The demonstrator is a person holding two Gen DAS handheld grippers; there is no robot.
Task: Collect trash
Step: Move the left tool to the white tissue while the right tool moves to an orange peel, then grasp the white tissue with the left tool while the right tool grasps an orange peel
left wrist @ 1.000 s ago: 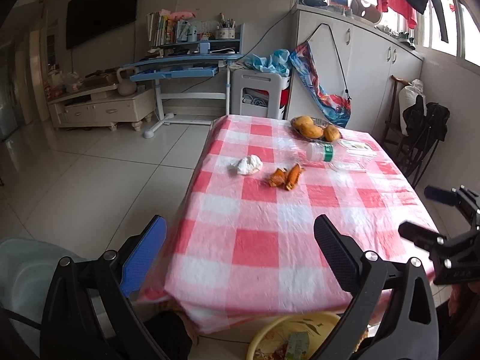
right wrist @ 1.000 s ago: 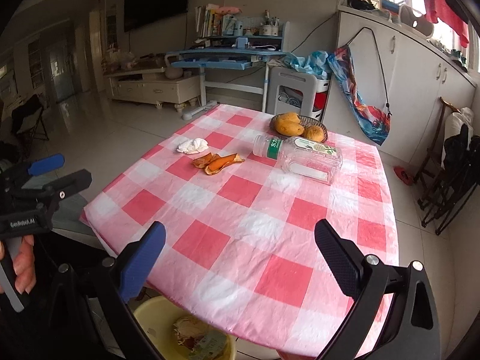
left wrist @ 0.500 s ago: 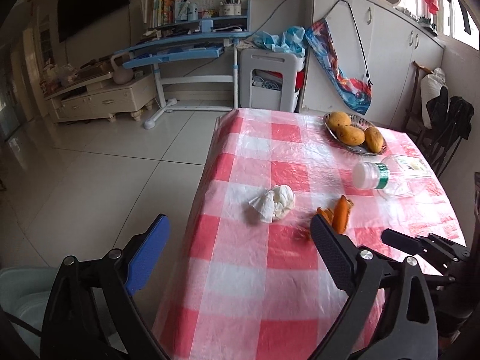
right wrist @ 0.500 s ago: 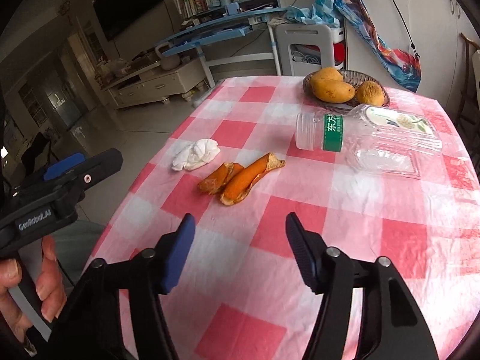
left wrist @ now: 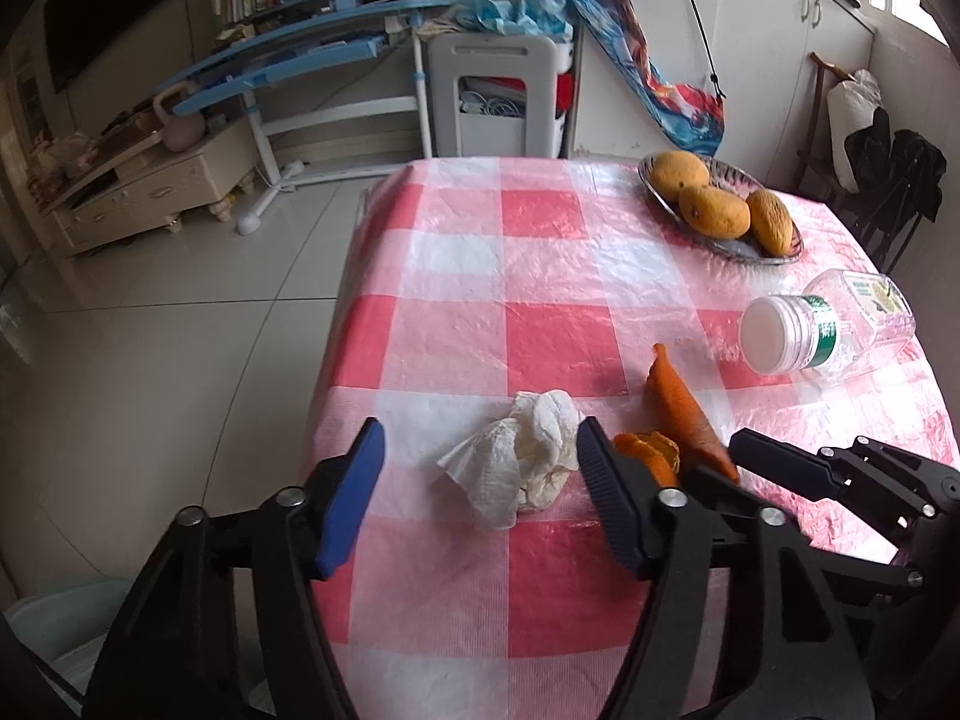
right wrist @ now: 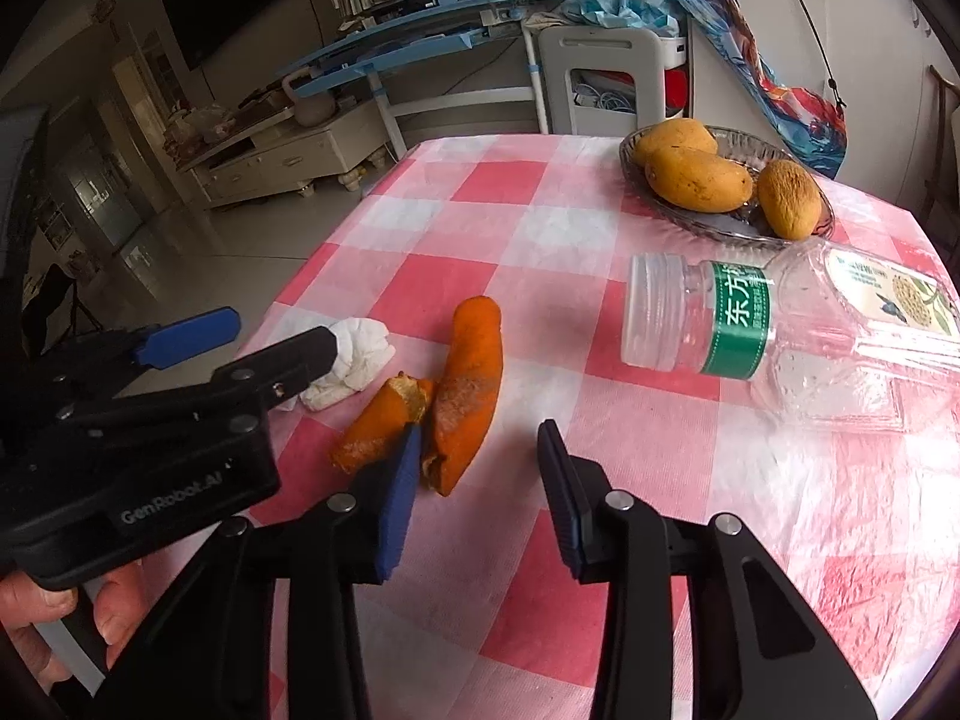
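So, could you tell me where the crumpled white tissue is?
The crumpled white tissue lies near the table's left edge, between the closing left gripper jaws, beside the orange peel.

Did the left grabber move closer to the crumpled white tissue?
Yes. The left gripper has come forward over the checked table; its closing jaws now flank the tissue, formerly far ahead.

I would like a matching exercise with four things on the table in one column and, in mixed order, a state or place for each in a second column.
Things:
1. tissue
2. peel
3. bottle
4. mangoes

States or places:
A. lying on its side, clear
B. in the glass dish
C. crumpled, white, between the left gripper fingers
D. orange, in front of the right gripper

Pairs: 1-C, 2-D, 3-A, 4-B
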